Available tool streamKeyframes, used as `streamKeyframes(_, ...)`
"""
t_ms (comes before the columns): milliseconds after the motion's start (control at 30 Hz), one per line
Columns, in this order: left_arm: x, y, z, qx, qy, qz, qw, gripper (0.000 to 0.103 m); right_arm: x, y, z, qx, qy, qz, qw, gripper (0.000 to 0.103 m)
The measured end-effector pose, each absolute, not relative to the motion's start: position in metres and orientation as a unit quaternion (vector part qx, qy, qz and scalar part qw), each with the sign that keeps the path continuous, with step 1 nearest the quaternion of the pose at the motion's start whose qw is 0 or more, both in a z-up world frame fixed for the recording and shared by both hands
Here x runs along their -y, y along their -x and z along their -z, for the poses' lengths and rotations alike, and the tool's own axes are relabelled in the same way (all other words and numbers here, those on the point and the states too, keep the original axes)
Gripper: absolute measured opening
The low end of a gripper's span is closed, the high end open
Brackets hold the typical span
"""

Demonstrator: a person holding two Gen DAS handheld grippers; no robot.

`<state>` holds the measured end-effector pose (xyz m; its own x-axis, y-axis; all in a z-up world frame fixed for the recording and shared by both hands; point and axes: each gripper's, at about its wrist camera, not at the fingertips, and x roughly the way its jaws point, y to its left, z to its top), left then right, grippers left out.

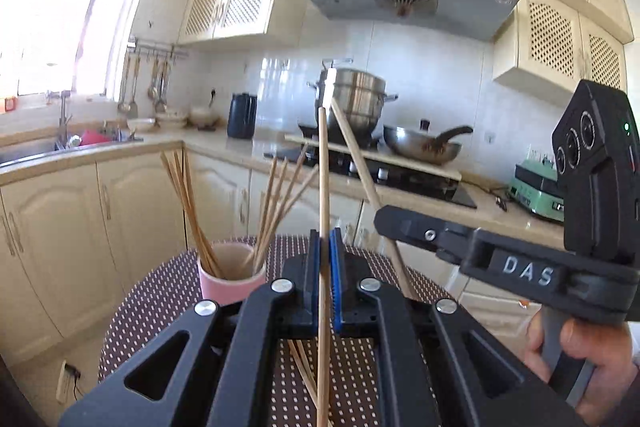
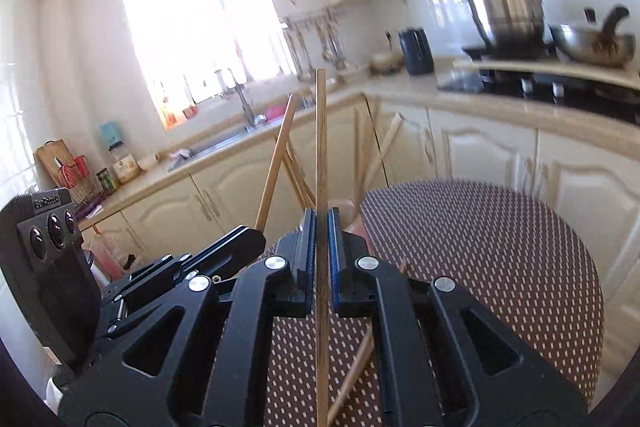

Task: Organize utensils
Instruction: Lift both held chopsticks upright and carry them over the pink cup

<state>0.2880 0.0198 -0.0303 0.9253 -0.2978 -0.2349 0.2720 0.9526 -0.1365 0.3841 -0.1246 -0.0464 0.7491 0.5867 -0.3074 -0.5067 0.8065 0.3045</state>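
Observation:
My left gripper (image 1: 325,247) is shut on a wooden chopstick (image 1: 323,187) that stands upright between its blue pads. My right gripper (image 2: 322,227) is shut on another wooden chopstick (image 2: 321,147), also upright; it shows in the left wrist view (image 1: 384,221) at the right, holding its slanted chopstick (image 1: 356,155). A pink cup (image 1: 232,277) with several chopsticks stands on the round dotted table (image 1: 160,299), just left of my left gripper. In the right wrist view the cup (image 2: 352,217) is mostly hidden behind the fingers. Loose chopsticks (image 1: 304,367) lie on the table under the left gripper.
Cream cabinets and a counter run behind the table, with a sink (image 1: 28,147) at the left and a stove with a steel pot (image 1: 356,103) and wok (image 1: 424,145). A black kettle (image 1: 242,115) stands on the counter. A green appliance (image 1: 536,187) sits at the right.

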Motion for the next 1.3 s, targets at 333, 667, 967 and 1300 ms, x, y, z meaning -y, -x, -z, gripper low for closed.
streamKeyframes(333,-0.034,-0.323,0.012,-0.044,0.058,0.116,0.991,0.005,0.093,-0.413,0.033,-0.111,-0.112,-0.284,0.946,0.007)
streamKeyframes(667,-0.069,-0.383,0.024,0.021,0.126,0.094,0.987,0.005,0.072,-0.472,0.052,-0.058,-0.138,-0.294,0.944,0.007)
streamKeyframes(967,-0.089,-0.431,0.053,0.026,0.158,0.073,0.984,0.005,0.061,-0.512,0.075,-0.039,-0.163,-0.305,0.937,0.007)
streamKeyframes(1300,-0.093,-0.457,0.077,0.012,0.166,0.071,0.983,0.005,0.065,-0.53,0.086,-0.026,-0.169,-0.303,0.938,0.007)
